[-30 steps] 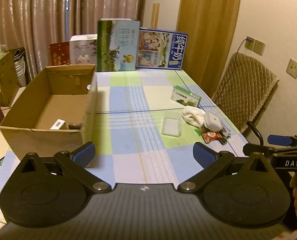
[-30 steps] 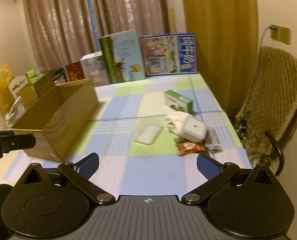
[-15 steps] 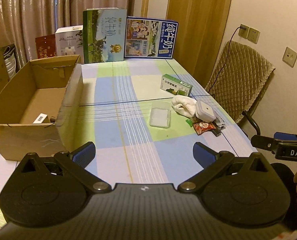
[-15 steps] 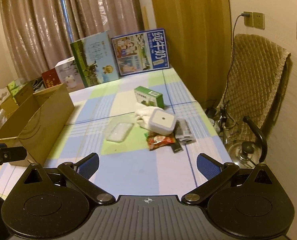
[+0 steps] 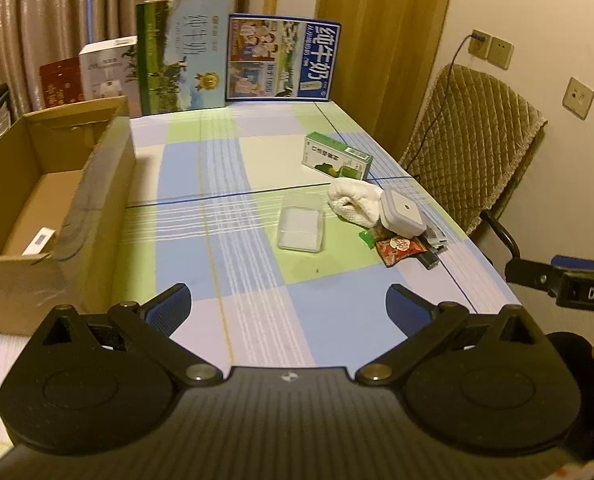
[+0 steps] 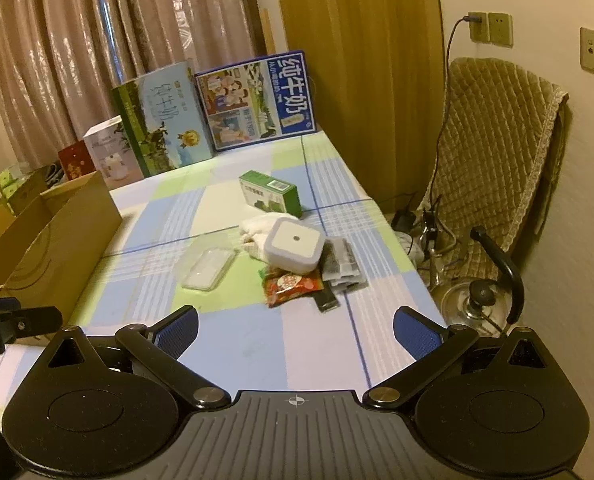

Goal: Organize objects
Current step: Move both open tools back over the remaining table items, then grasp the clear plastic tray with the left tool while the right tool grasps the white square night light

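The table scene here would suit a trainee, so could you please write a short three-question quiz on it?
1. True or false: the left gripper is shut on the red snack packet.
2. What does the white square device lean on: A the white cloth, B the green box, C the cardboard box?
3. Fill in: the clear plastic case lies ___ the cardboard box.

Key: 1 false; 2 A; 3 outside.
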`<state>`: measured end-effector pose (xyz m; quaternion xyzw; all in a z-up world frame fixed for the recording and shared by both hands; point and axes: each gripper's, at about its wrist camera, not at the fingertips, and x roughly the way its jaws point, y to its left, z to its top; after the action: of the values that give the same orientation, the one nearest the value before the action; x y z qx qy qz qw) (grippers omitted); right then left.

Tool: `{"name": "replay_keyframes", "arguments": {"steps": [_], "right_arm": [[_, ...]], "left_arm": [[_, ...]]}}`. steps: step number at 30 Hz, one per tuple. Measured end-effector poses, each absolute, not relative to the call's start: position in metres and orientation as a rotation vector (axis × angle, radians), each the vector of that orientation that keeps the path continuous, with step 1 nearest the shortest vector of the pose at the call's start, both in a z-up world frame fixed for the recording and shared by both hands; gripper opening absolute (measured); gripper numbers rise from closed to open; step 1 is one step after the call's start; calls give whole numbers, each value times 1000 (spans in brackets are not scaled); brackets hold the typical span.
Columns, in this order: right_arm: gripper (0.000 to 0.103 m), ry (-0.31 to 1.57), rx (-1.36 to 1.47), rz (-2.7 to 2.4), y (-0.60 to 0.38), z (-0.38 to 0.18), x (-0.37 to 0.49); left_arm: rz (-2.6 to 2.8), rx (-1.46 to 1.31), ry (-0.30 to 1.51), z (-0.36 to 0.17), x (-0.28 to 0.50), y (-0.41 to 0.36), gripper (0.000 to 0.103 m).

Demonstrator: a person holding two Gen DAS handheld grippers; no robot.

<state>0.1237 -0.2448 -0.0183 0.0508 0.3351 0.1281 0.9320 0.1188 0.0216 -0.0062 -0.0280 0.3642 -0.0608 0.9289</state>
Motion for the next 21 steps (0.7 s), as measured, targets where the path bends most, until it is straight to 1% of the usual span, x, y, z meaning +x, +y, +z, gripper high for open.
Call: {"name": "replay_keyframes", "arguments": {"steps": [9,21], "right_arm": [[101,678,103,266,-237,-22,163],[100,730,116,274,-212,-45,234]], "left_arm": [[-151,-13,743,-22,156,9,102],[-176,39,760,-64,226,11,101]]}}
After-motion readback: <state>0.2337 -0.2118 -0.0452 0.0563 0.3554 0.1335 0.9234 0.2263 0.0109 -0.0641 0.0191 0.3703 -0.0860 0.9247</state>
